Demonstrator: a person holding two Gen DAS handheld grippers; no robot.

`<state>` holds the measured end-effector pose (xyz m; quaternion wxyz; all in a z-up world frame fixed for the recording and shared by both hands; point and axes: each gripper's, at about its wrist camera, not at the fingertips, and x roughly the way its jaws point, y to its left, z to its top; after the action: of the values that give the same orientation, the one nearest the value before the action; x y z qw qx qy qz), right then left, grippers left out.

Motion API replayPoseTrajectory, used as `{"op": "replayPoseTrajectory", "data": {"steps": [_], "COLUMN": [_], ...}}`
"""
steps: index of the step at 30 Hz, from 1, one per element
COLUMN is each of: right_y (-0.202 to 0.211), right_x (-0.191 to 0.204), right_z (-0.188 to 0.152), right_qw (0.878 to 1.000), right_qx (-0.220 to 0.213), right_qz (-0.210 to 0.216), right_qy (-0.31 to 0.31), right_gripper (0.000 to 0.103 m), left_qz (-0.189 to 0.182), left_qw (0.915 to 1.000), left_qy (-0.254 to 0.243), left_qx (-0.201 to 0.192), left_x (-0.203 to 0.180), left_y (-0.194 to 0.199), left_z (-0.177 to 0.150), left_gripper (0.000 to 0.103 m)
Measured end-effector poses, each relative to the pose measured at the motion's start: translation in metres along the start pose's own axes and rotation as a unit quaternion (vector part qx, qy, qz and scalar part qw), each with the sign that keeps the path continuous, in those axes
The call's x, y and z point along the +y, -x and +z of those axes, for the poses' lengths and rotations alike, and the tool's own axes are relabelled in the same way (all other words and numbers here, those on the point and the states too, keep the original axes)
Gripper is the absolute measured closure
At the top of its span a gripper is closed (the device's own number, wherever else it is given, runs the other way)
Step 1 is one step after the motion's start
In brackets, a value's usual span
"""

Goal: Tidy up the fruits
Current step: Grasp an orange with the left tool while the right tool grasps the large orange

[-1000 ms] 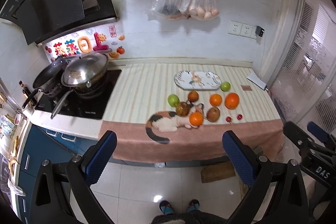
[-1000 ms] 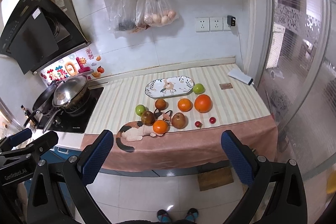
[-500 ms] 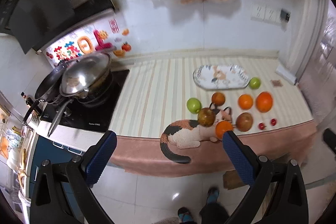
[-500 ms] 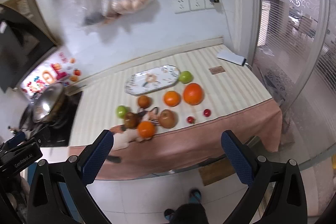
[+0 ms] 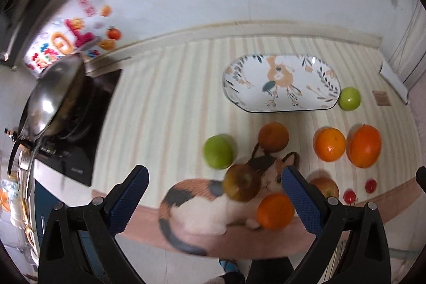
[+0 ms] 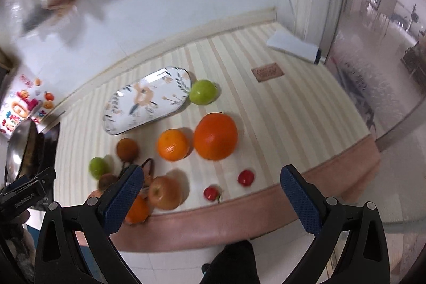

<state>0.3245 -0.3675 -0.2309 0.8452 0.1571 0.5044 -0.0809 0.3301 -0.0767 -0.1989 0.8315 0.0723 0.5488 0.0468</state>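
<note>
Left wrist view: left tool (image 5: 214, 200) gapes wide above the cat figurine (image 5: 202, 206).

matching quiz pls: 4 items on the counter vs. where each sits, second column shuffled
Items:
1. floral plate
2. biggest orange
3. cat figurine
4. white box

Places:
A. at the counter's front edge
B. far right, by the glass door
C. beside a smaller orange
D. behind the fruit, empty, a green apple at its end

Pairs: 1-D, 2-C, 3-A, 4-B
</note>
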Motion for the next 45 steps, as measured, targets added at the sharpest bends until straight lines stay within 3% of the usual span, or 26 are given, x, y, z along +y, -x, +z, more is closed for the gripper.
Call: {"op": "replayPoseTrajectory", "data": {"steps": [7, 11, 23, 29, 34, 38, 41, 43, 45], "right_y": [-0.082, -0.118, -0.168, -0.185, -0.197, -0.203, -0.21, -0.215, -0.217], "right_x": [-0.02, -0.029, -0.03, -0.024, -0.018, -0.013, -0.009, -0.004, -0.001], "right_z": [0.03, 0.037, 0.04, 0.043, 0.046, 0.045, 0.042, 0.039, 0.037], "right_qw": [0.998, 0.995, 0.985, 0.981, 0.976, 0.974, 0.971, 0.969, 0.969], "right_qx": [0.063, 0.101, 0.169, 0.189, 0.208, 0.22, 0.234, 0.241, 0.244], "right_qz": [-0.012, -0.006, 0.025, 0.029, 0.035, 0.034, 0.034, 0.034, 0.031], "right_qy": [-0.011, -0.022, -0.04, -0.041, -0.044, -0.04, -0.036, -0.031, -0.026], "right_gripper": [0.0, 0.0, 0.0, 0.0, 0.0, 0.002, 0.008, 0.019, 0.02], "left_qz": [-0.015, -0.039, -0.085, -0.09, -0.08, -0.078, -0.08, -0.081, -0.081], "left_qw": [0.9977, 0.993, 0.975, 0.9716, 0.9736, 0.9741, 0.9741, 0.9745, 0.9746], "left_qy": [-0.016, -0.009, 0.012, 0.018, 0.01, 0.007, 0.005, 0.003, 0.002], "left_qx": [0.064, 0.111, 0.205, 0.218, 0.213, 0.212, 0.211, 0.209, 0.209], "left_x": [-0.038, -0.048, -0.073, -0.082, -0.091, -0.092, -0.091, -0.09, -0.086], "left_y": [-0.065, -0.099, -0.166, -0.182, -0.194, -0.193, -0.192, -0.193, -0.191], "left_z": [0.037, 0.05, 0.053, 0.05, 0.049, 0.049, 0.052, 0.052, 0.055], "left_gripper": [0.003, 0.012, 0.022, 0.024, 0.033, 0.047, 0.049, 0.049, 0.049]}}
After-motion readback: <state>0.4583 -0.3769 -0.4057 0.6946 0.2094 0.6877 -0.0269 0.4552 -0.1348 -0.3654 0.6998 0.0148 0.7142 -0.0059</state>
